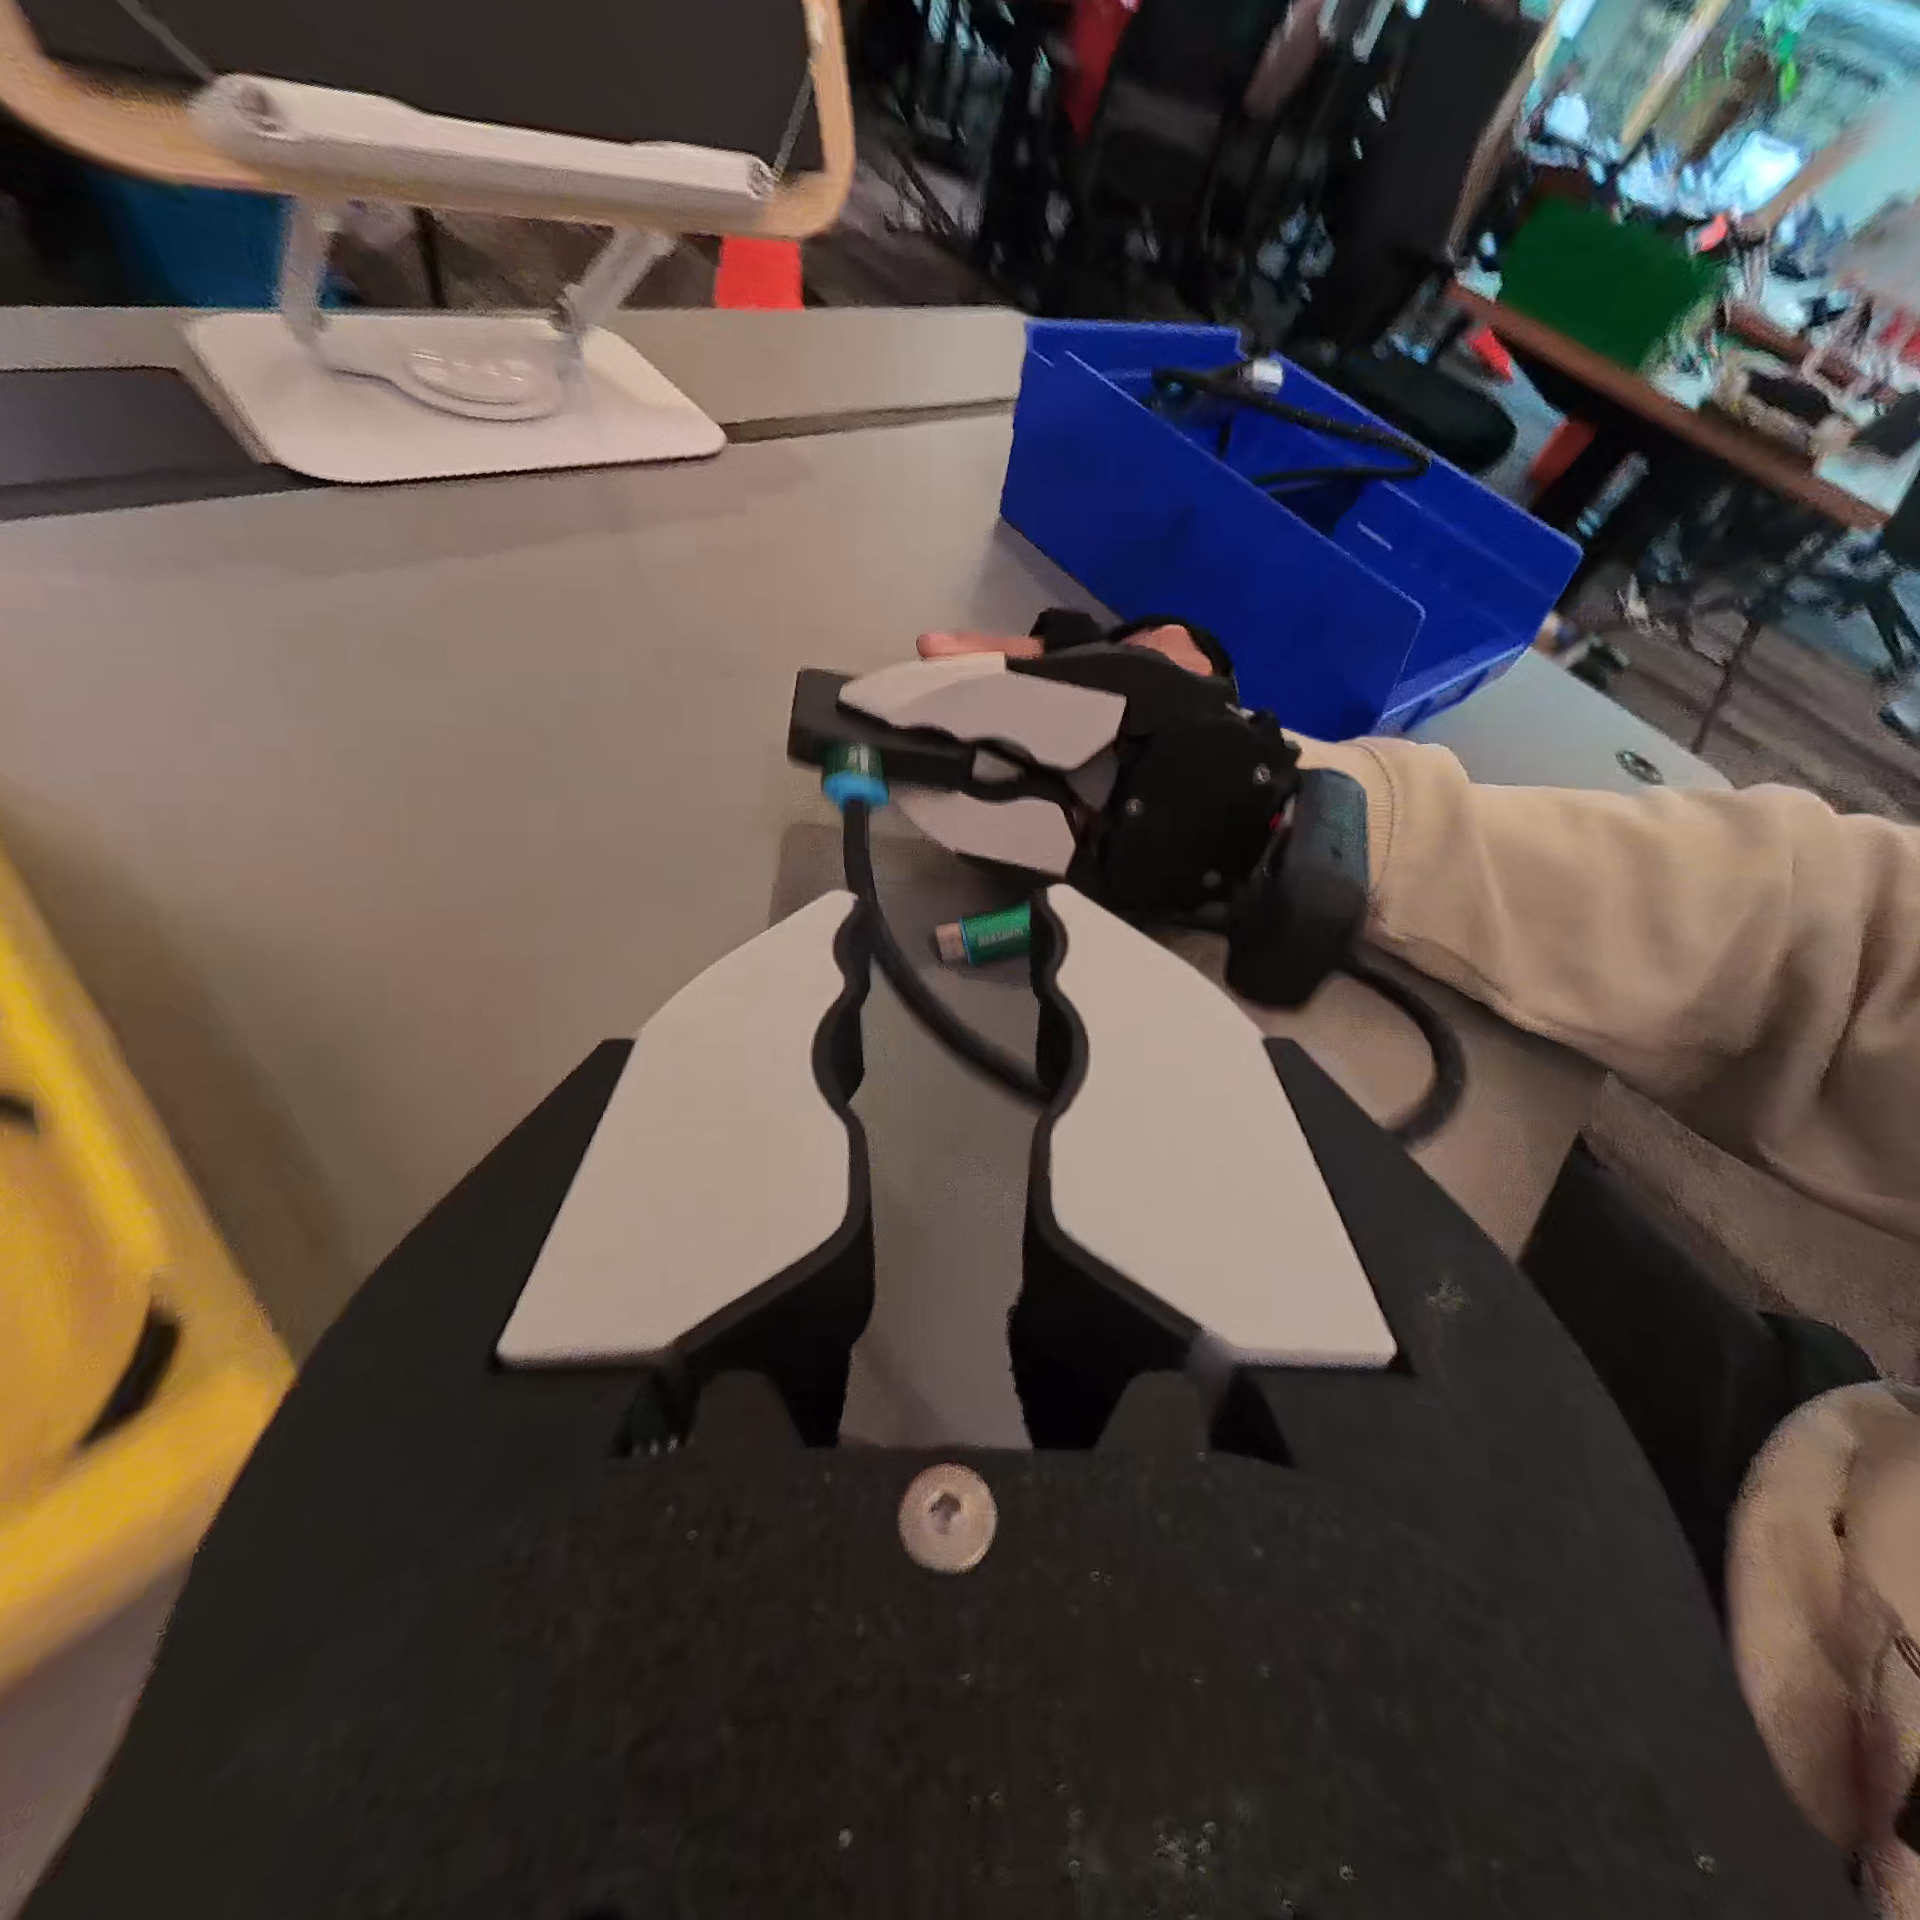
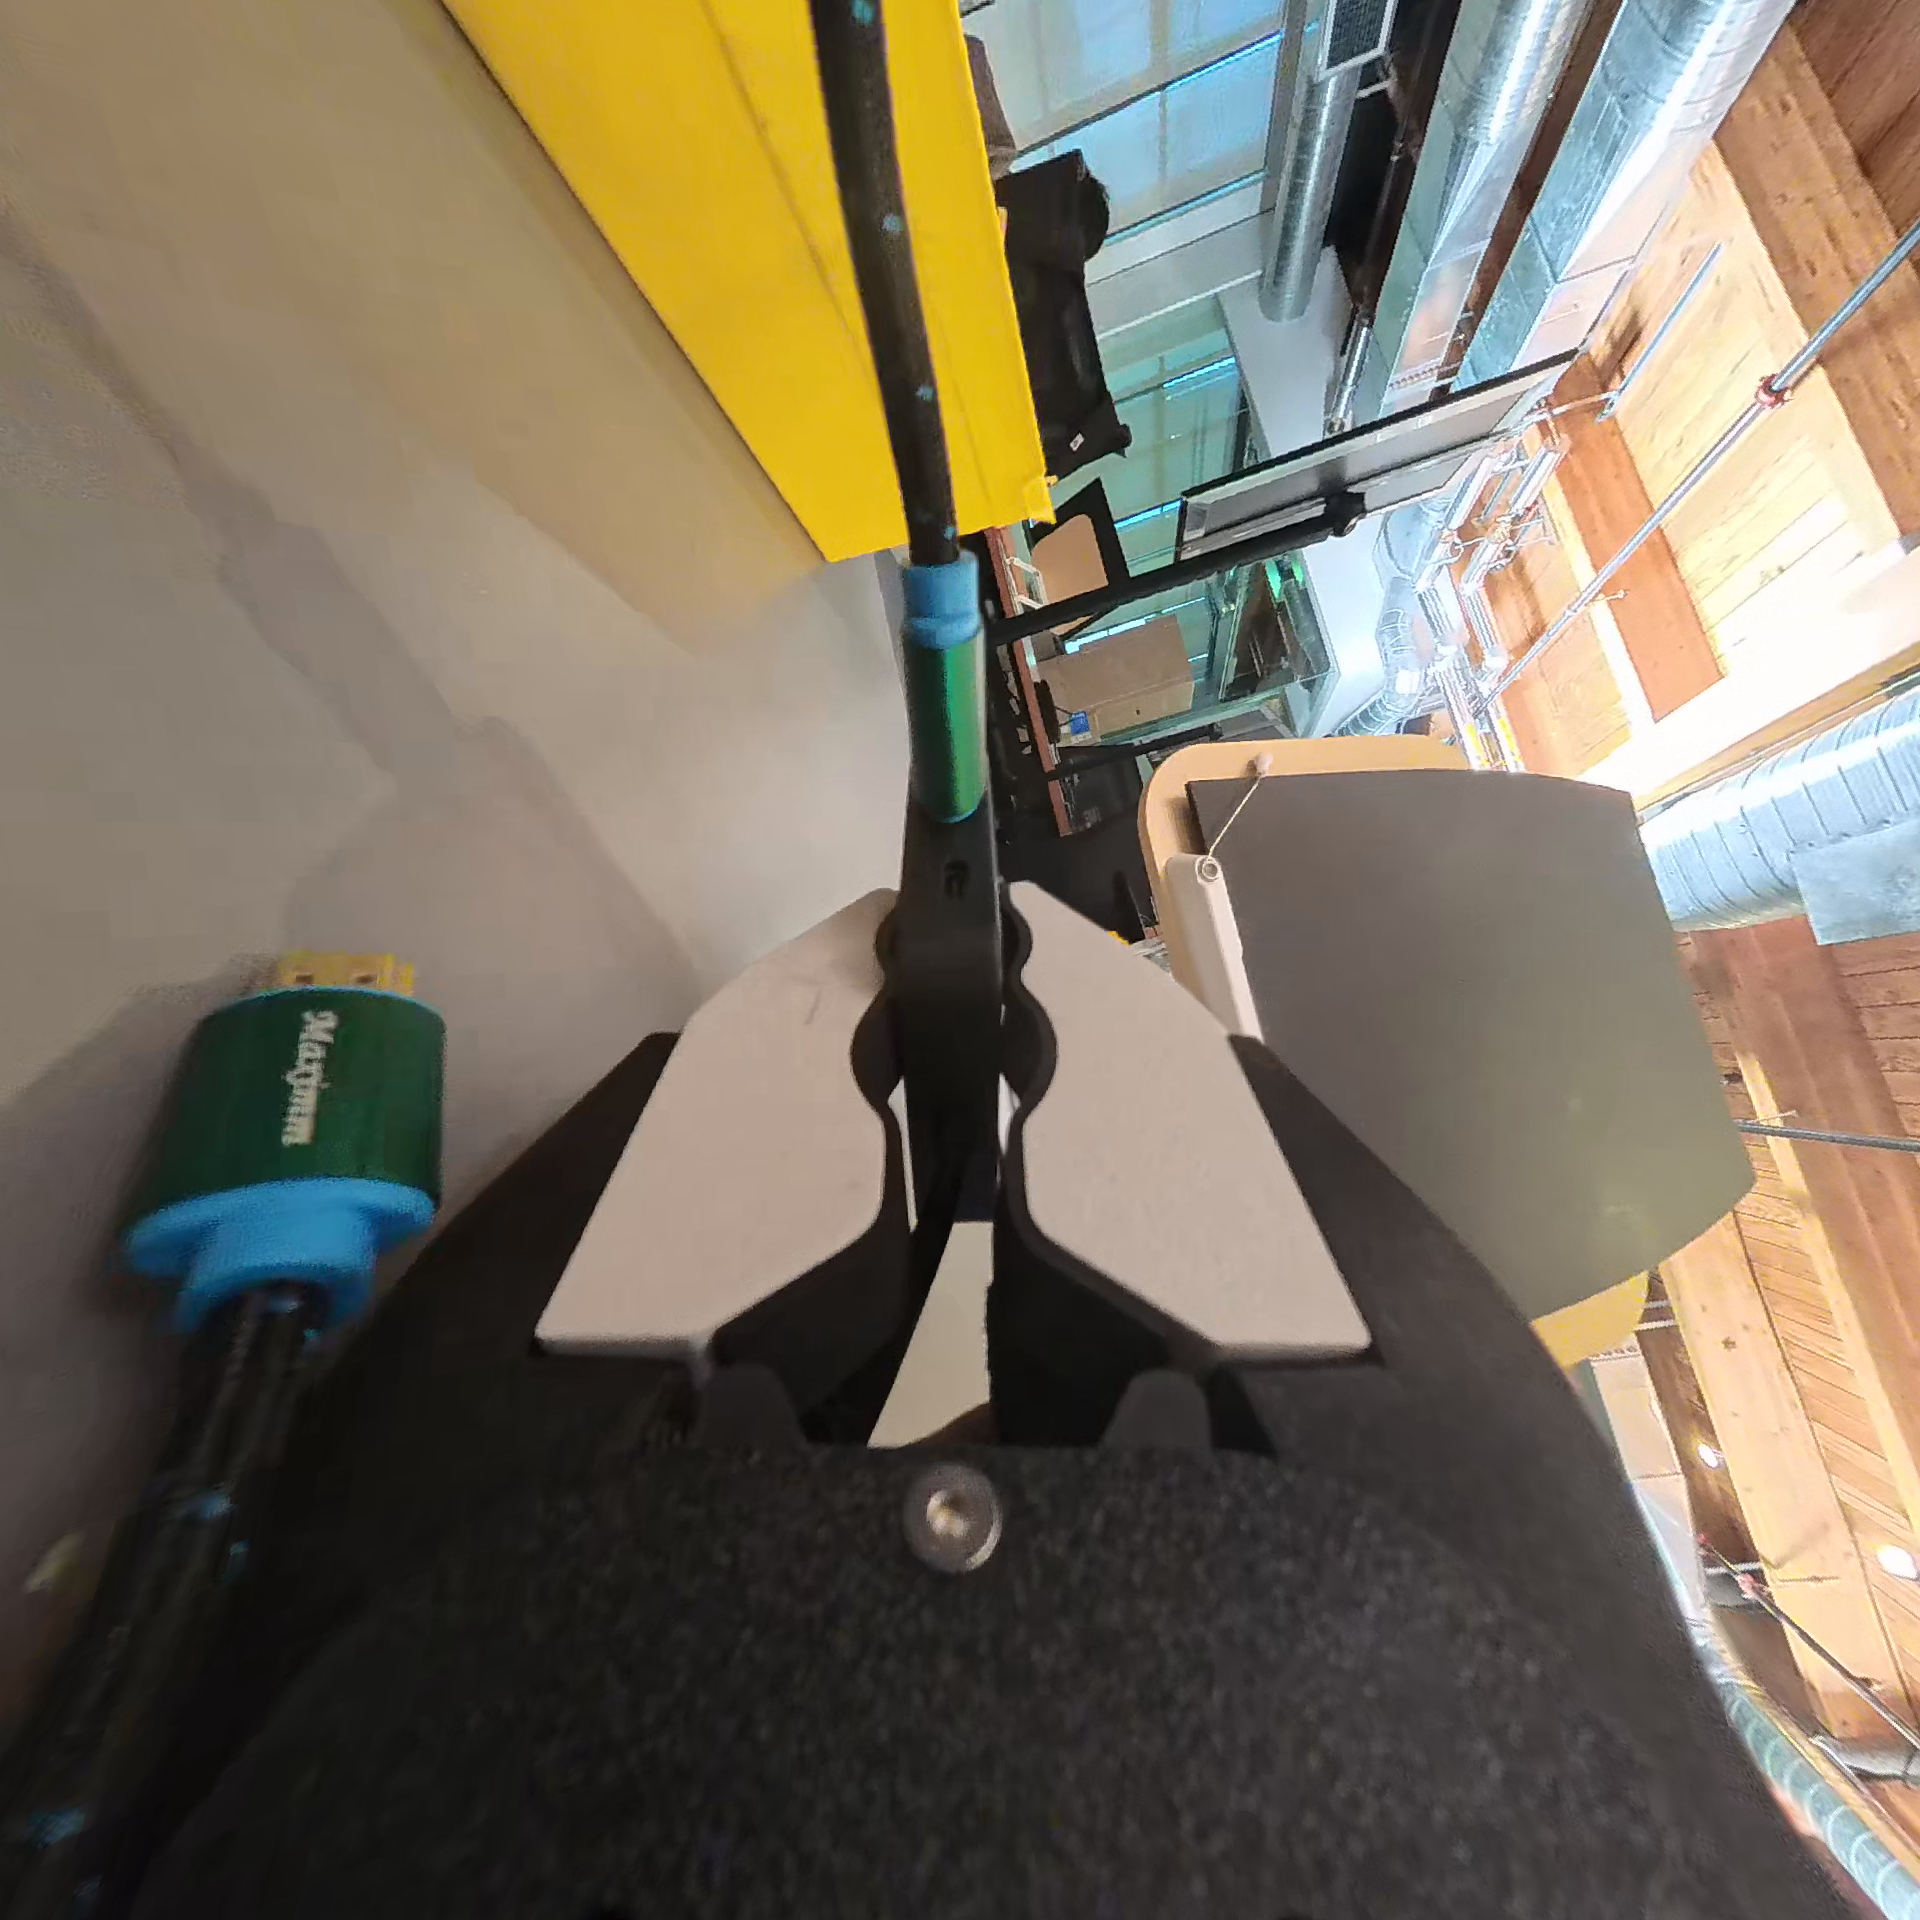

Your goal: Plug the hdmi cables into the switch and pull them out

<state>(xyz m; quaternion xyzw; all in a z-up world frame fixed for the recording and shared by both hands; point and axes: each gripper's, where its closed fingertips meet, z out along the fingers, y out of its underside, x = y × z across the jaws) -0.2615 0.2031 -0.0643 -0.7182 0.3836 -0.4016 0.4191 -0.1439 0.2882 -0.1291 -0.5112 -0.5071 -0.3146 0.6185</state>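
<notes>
In the left wrist view, my right gripper (image 1: 920,756) is shut on the small black switch (image 1: 831,719) and holds it just above the table. One green hdmi plug (image 1: 854,774) with a blue collar sits in the switch, and its black cable (image 1: 935,1023) runs back between my left fingers. My left gripper (image 1: 945,920) is open just short of the switch. A second green plug (image 1: 987,935) lies loose on the table by my left fingertips. In the right wrist view, my right gripper (image 2: 951,914) clamps the switch (image 2: 956,971), with the plugged connector (image 2: 945,727) beyond it. The loose plug (image 2: 312,1101) lies at the lower left.
A blue bin (image 1: 1226,561) holding a cable stands behind the right gripper. A white laptop stand (image 1: 447,405) is at the back left; it also shows in the right wrist view (image 2: 1455,987). A yellow bin (image 1: 73,1299) is close on the left (image 2: 748,260). A person's beige sleeve (image 1: 1610,935) reaches in from the right. My right fingertips sit around 15 cm from my left ones.
</notes>
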